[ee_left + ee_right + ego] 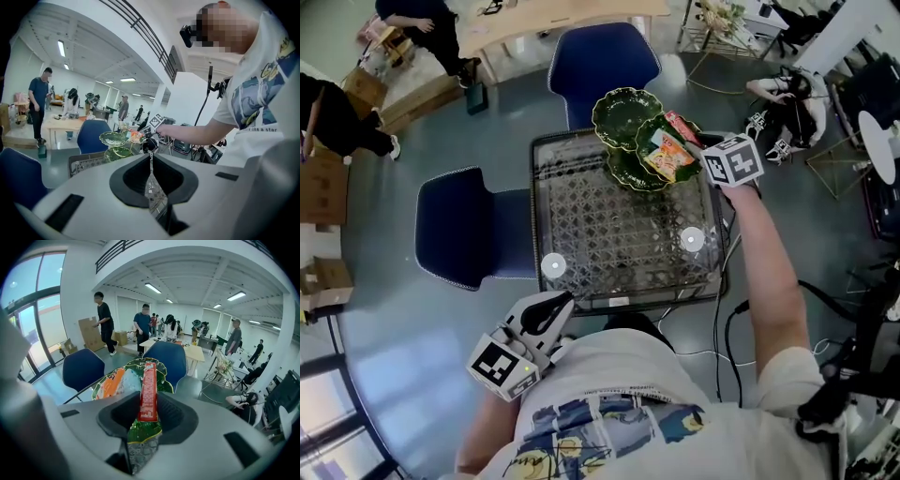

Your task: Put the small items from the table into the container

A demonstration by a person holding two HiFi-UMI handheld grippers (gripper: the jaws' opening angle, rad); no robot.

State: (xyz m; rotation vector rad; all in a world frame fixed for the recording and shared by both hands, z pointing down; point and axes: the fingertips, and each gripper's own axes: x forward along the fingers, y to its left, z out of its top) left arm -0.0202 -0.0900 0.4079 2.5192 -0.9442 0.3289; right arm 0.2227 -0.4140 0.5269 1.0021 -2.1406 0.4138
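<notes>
Now red packet [148, 380] upright, tight between jaws of right gripper [149, 405], over green dish [165, 378].

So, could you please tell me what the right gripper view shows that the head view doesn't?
Only the right gripper view: the right claw with its jaws clamped on the sides of the red packet, and the ceiling lights. Only the head view: the left claw by the person's shirt, and the table with two white discs. Both: the green dish holding the orange snack bag, and blue chairs.
</notes>
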